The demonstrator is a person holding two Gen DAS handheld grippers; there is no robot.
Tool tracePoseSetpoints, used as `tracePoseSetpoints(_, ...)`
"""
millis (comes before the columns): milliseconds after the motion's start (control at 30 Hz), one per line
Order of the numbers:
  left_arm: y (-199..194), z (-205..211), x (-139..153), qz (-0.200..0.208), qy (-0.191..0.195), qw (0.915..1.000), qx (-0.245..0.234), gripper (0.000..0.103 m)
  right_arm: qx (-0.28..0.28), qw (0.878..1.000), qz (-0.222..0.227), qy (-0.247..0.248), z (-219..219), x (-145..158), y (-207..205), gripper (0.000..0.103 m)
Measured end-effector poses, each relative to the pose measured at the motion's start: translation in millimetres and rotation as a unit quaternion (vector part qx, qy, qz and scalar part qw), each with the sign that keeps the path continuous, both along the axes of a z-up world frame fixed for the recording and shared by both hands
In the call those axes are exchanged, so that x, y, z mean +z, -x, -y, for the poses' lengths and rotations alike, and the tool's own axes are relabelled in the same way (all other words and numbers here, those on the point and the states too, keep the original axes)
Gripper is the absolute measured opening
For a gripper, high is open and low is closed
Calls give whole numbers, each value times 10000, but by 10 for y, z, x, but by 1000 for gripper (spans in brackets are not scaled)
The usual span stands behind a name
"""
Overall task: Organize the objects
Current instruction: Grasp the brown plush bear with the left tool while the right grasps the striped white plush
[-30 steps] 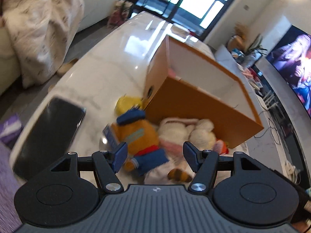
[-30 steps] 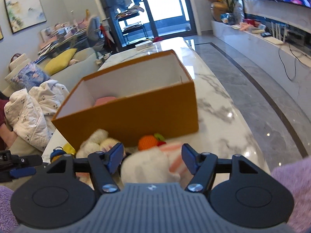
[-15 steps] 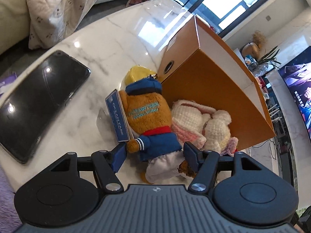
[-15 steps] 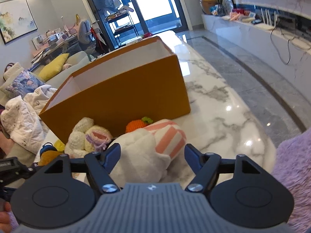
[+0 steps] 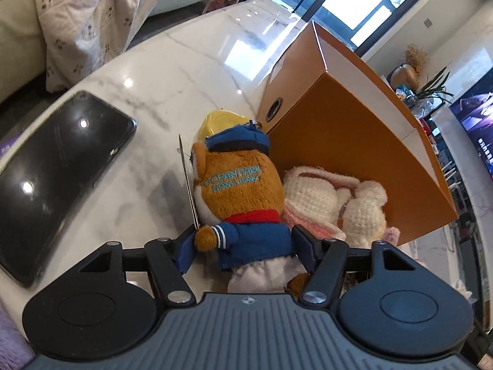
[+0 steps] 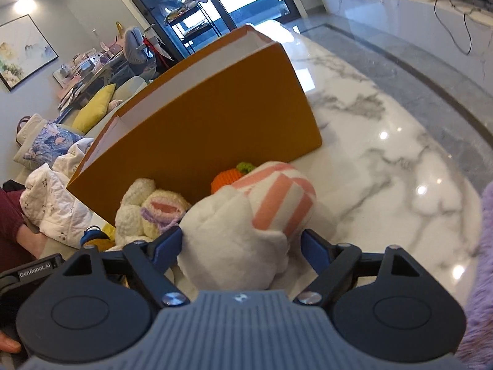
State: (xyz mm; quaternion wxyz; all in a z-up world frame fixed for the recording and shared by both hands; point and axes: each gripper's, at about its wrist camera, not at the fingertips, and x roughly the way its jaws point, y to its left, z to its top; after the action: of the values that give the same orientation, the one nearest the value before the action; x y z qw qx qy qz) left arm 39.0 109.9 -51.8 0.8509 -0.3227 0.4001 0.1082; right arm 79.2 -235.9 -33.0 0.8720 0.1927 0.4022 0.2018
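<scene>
Left gripper [image 5: 243, 248] jaws spread wide, straddling the lower body of the brown plush bear [image 5: 240, 191] in blue jacket and blue cap; the blue pads sit just beside the jacket on both sides, whether they actually press it I cannot tell, no visible squeeze. Bear's card tag [image 5: 188, 185] stands on edge by the left pad. Right of the bear, touching it, a cream knitted bunny [image 5: 326, 206], lying against the orange box [image 5: 348, 154]. Yellow round thing [image 5: 220, 121] just behind the bear's cap, near the box corner. Right gripper [image 6: 242, 246] jaws have just been opening and stand wide; the white plush with pink stripes [image 6: 246, 225] lies between them, left pad [image 6: 168, 245] at its side, right pad clear of it with a gap. Beyond it a small orange knitted carrot [image 6: 228, 178] against the box wall, the cream bunny to the left. Box is open-topped, white inside, round hole in its short end. All on a glossy white marble table [image 5: 148, 80]. Black phone [image 5: 52, 178] flat near the table's left edge, well apart from the toys. Room: sofa with a white quilt [image 5: 92, 9], yellow cushion [image 6: 95, 108], glass doors, TV at far right, framed picture on the wall.
</scene>
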Motion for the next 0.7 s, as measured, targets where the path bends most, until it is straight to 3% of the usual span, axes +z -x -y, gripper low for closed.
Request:
tracePoseSetpoints(167,10,54,18,39,-286,9995,-125,76,69,9992,-233,-305,-3,-100,-50,85)
tracePoseSetpoints(233,10,67,17,95,-315,9993,-174,74,166,9991,-133,-363,-14,-90,-27,75)
tracePoseSetpoints(333,26,75,26,121,-331,9992,-211,69,292,9993,5,-213,-56,-64,5,74)
tracePoseSetpoints(433,45,83,57,83,-295,9993,-221,63,315,9994,54,-162,-59,-46,37,72)
tracePoseSetpoints(567,96,27,62,153,-268,9992,-273,48,315,9992,253,39,-51,11,109,71)
tracePoseSetpoints(700,171,22,109,192,-321,9988,-303,45,274,9991,310,-64,24,77,121,70)
